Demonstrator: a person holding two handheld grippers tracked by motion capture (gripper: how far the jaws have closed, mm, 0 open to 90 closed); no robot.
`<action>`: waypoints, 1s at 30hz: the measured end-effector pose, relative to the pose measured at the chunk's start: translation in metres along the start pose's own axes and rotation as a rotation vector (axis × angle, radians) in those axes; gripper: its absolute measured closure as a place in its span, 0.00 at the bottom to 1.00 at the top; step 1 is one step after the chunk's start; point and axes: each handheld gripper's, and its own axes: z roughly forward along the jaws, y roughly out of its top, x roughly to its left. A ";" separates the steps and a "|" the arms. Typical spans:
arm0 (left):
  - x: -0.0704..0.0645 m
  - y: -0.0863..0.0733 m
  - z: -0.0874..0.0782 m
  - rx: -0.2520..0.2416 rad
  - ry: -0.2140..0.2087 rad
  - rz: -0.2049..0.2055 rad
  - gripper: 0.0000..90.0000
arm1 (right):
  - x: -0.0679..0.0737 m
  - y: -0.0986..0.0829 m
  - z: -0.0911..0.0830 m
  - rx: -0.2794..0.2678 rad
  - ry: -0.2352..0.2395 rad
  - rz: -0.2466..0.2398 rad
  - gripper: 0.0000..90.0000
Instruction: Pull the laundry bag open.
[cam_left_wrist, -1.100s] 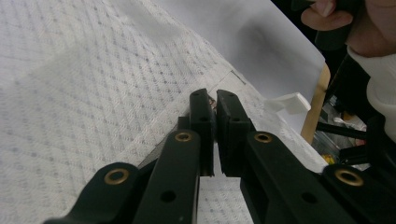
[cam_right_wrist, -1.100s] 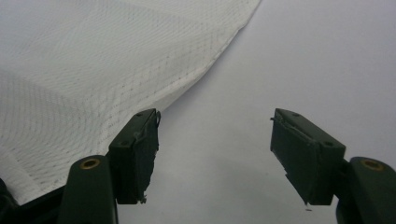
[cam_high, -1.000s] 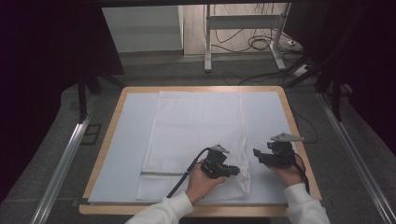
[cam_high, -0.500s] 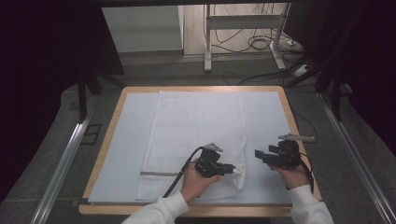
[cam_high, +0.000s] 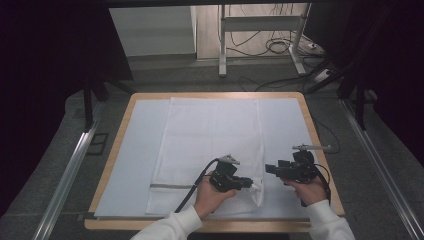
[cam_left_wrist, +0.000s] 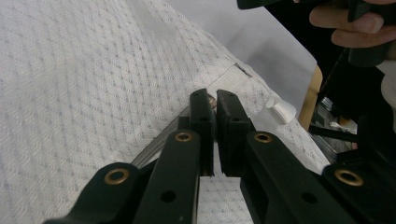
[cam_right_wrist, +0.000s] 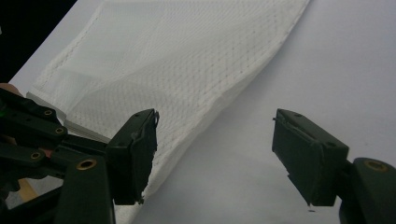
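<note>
My left gripper (cam_high: 248, 184) lies low on the towel (cam_high: 210, 145) near its right front corner; in the left gripper view its jaws are pressed together over the cloth (cam_left_wrist: 93, 84), beside the hem band, though I cannot tell whether any fabric is caught between them; a small white tag (cam_left_wrist: 280, 109) sticks out from the towel's edge just beyond the tips.

My right gripper (cam_high: 272, 170) sits just off the towel's right edge, over the pale sheet (cam_high: 130, 150) that covers the table (cam_high: 320, 150); in the right gripper view its jaws are spread wide, holding nothing, with the towel's edge (cam_right_wrist: 187, 93) slightly raised and running between them and bare sheet (cam_right_wrist: 336, 65) under the far jaw; my left gripper (cam_right_wrist: 28, 126) shows at the left of that view, resting on the cloth.

The towel lies flat and long down the middle of the sheet, its grey stripe (cam_high: 170, 186) near the front edge; both my hands are at the front right part of the table, near each other but apart.
</note>
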 end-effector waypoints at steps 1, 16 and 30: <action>0.000 0.000 0.000 0.002 0.000 0.001 0.97 | 0.001 0.000 0.001 0.001 0.002 -0.002 0.33; 0.000 0.000 0.000 0.001 -0.003 0.004 0.97 | 0.005 -0.004 0.015 0.049 0.052 0.029 0.34; 0.000 -0.001 0.000 0.005 -0.004 0.009 0.97 | 0.008 -0.007 0.036 0.096 0.099 0.081 0.40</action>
